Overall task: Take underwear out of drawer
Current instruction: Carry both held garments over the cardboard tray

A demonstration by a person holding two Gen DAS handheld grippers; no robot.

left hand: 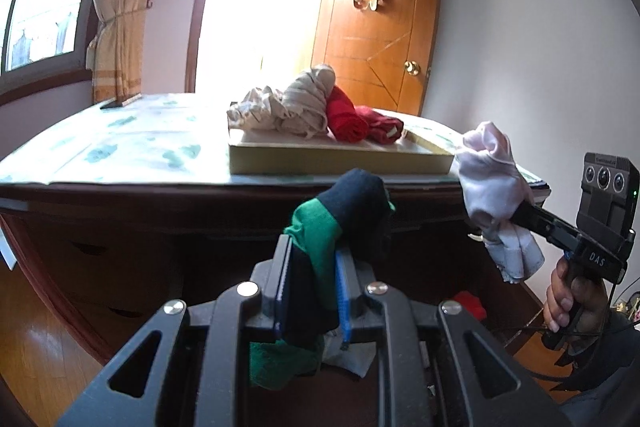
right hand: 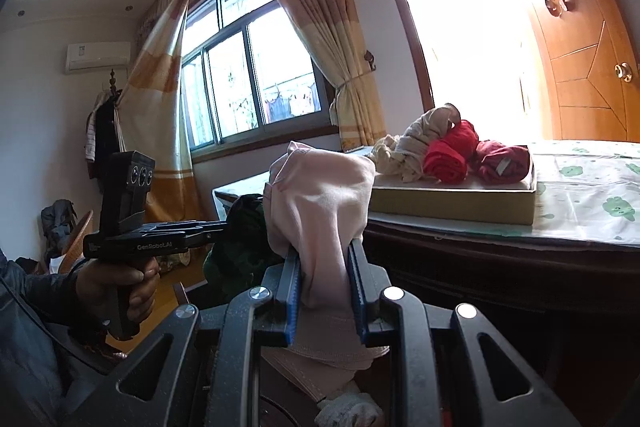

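In the left wrist view my left gripper [left hand: 314,251] is shut on a navy and green pair of underwear [left hand: 352,211], held just in front of the dark wooden dresser [left hand: 160,203]. To its right, my right gripper [left hand: 516,217] is shut on a pale pink pair [left hand: 492,187] near the dresser's top corner. The right wrist view shows the pink pair [right hand: 320,195] bunched between my right gripper's [right hand: 324,251] blue pads. My left gripper [right hand: 224,227] sits at left with the green garment [right hand: 244,239]. A shallow tray [left hand: 340,159] [right hand: 452,207] on the dresser top holds rolled beige [left hand: 288,103] and red [left hand: 348,119] underwear.
A green-patterned cloth [left hand: 120,143] covers the dresser top. Something red [left hand: 468,303] lies low beside the dresser, apparently in an open drawer. An orange wooden door [left hand: 380,27] stands open behind; a window [right hand: 248,83] and curtains [right hand: 316,11] are at left. A person's hand [left hand: 560,299] holds each grip.
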